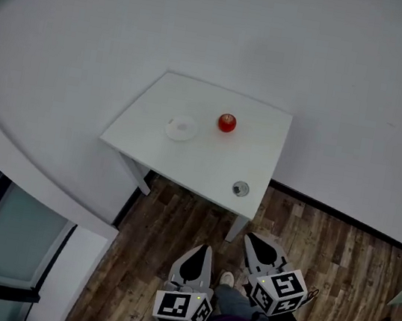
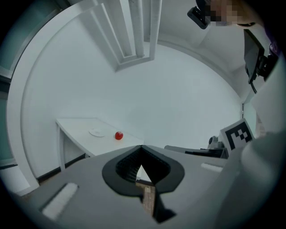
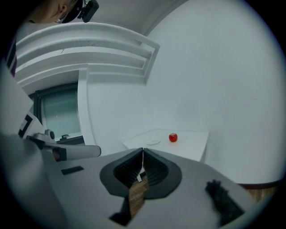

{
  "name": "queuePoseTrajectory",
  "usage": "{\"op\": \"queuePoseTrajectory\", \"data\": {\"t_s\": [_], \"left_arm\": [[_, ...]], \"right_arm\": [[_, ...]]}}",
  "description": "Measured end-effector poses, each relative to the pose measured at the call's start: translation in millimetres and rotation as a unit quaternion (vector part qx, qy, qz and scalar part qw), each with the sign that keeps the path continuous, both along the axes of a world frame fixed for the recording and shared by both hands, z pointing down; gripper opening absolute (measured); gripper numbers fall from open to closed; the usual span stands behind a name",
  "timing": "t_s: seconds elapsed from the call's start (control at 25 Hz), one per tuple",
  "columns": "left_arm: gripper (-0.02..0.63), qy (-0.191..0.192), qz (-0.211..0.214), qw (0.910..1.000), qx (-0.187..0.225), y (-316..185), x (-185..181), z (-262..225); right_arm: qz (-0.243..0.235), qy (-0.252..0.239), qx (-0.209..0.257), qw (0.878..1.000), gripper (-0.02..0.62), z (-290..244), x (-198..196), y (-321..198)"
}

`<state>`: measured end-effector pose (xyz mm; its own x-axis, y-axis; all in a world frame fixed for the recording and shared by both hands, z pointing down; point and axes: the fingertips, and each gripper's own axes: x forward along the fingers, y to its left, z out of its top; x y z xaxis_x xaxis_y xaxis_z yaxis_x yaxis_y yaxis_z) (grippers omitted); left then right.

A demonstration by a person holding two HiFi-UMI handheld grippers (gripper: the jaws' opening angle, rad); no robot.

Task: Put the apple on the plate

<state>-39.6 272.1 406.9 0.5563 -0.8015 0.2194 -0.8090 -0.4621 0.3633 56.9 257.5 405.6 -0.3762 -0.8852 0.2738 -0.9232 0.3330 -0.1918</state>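
Apple (image 1: 227, 122) and plate (image 1: 181, 128) sit on the white tabletop (image 1: 208, 161) in the head view, well apart from both tongs. The apple is small, round, red and shiny. The plate is small, round, white and flat. It lies just beside the apple, to its left, not touching. A little grey round thing (image 1: 239, 188) rests near the front edge of the tabletop. Down low, over the brown wood floor (image 1: 168, 226), the left tongs (image 1: 201, 253) and the right tongs (image 1: 256, 245) point up the picture toward the tabletop. The apple lies far ahead of them, about in line with the left tongs. Both tongs look about as far from it, so I think either one could go.

In the left gripper view, the left tongs (image 2: 142, 148) are squeezed together with nothing in them. Their black insides have ridges. Far ahead and to the left sit the tabletop (image 2: 80, 126), the plate (image 2: 97, 132) and the apple (image 2: 118, 135).

In the right gripper view, the right tongs (image 3: 142, 152) are squeezed together too, and hold nothing. The apple (image 3: 173, 137) is far ahead and a little to the right, with the plate (image 3: 153, 141) to its left on the tabletop (image 3: 192, 144). The apple is round, so it has no long side, and I think it could roll if bumped. The tongs must spread apart before they can grab it.
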Motion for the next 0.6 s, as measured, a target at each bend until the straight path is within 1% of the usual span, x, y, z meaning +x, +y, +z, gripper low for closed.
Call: {"op": "queuePoseTrajectory", "data": {"t_s": [0.16,0.24,0.48,0.6], "left_arm": [[0.005,-0.004,-0.001,1.0000,-0.001,-39.0,22.7,-0.4],[0.005,0.001,-0.007,1.0000,-0.002,-53.9,29.1,0.3],[0.005,0.003,-0.022,0.9997,-0.005,-92.3,38.1,4.6],[0.005,0.001,-0.017,0.9998,-0.010,-109.5,41.0,10.9]], "right_arm": [[-0.014,0.000,-0.001,1.000,0.012,-1.3,17.0,-43.0],[-0.020,-0.002,-0.003,1.000,0.012,0.8,21.6,-59.6],[-0.028,-0.001,-0.012,1.000,0.012,7.4,32.7,-99.4],[-0.026,0.000,-0.017,1.000,0.012,11.3,37.3,-117.9]]}}
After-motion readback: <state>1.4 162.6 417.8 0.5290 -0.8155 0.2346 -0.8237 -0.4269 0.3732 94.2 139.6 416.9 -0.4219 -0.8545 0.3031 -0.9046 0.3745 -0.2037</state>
